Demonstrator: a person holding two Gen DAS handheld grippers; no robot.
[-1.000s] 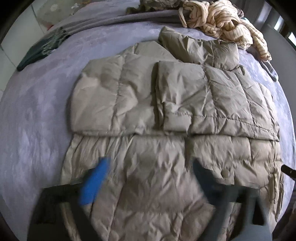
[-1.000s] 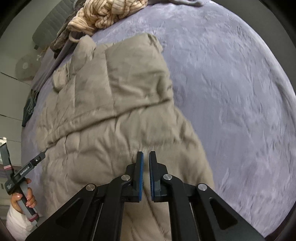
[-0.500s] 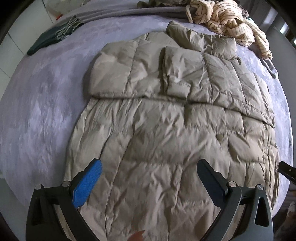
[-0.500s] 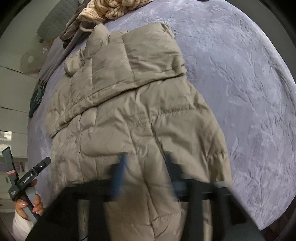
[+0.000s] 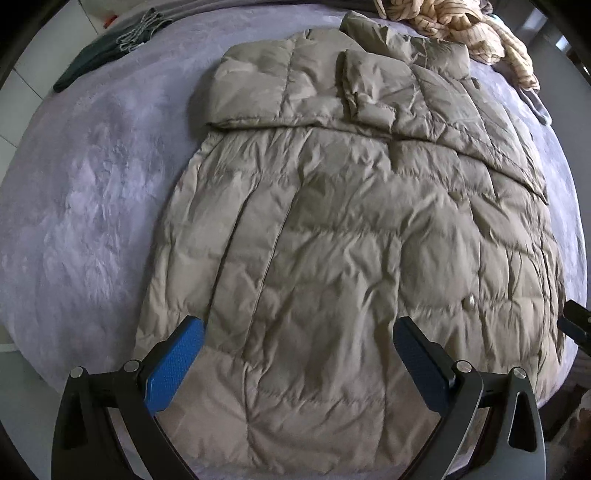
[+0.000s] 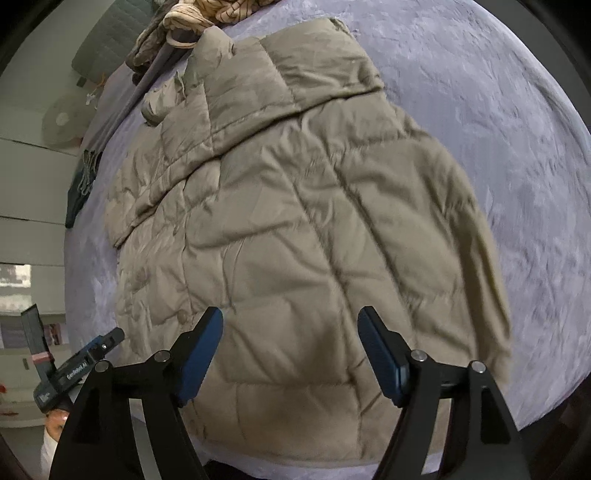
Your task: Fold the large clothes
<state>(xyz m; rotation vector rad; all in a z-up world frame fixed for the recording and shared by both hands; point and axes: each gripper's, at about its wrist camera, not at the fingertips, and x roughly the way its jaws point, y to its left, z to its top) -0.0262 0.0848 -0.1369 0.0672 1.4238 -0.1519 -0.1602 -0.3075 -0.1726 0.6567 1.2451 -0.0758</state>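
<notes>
A long beige quilted puffer coat (image 5: 351, 240) lies flat on a lilac bed cover (image 5: 92, 184), its sleeves folded across the chest at the far end. It also shows in the right wrist view (image 6: 314, 221). My left gripper (image 5: 299, 325) is open and empty, hovering above the coat's hem near the bed's front edge. My right gripper (image 6: 291, 317) is open and empty above the hem's right part. The left gripper's body shows at the left in the right wrist view (image 6: 77, 365).
A cream striped garment (image 5: 461, 22) is heaped at the far end of the bed. A dark green folded cloth (image 5: 107, 48) lies at the far left. The lilac cover (image 6: 498, 110) stretches to the coat's right. The bed's front edge is just below both grippers.
Both grippers have pulled back toward the hem end of the coat. The right gripper, shut a second ago, has opened wide. The coat lies as before.
</notes>
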